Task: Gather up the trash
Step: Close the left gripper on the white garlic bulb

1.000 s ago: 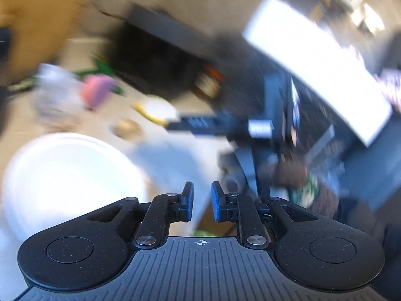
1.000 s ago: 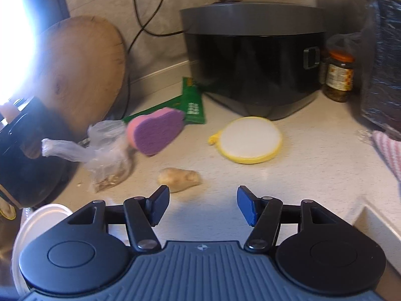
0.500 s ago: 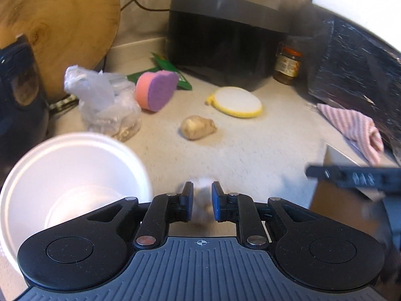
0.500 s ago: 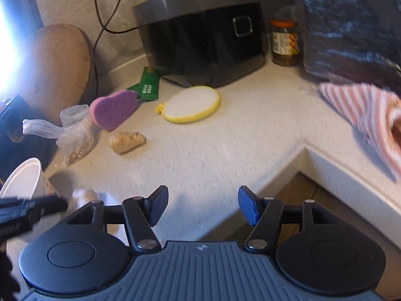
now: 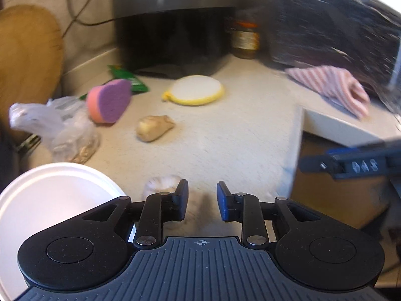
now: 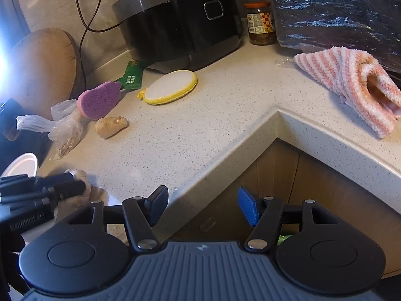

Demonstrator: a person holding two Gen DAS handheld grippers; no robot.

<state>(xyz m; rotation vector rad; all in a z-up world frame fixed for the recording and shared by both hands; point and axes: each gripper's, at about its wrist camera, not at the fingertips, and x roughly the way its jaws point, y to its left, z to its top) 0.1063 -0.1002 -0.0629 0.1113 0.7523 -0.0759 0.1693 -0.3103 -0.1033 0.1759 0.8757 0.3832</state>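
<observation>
Crumpled tissue (image 5: pixel 164 183) lies beside the spread left tool (image 5: pixel 202 202).

A black rice cooker (image 6: pixel 180 22) and a jar (image 6: pixel 260 23) are seen on the tabletop (image 6: pixel 225 115); a striped towel (image 6: pixel 356 85) is draped nearby.

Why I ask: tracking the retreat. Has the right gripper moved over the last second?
Yes. The right gripper backed away from the rice cooker, which looks smaller now, to beyond the counter edge.
</observation>
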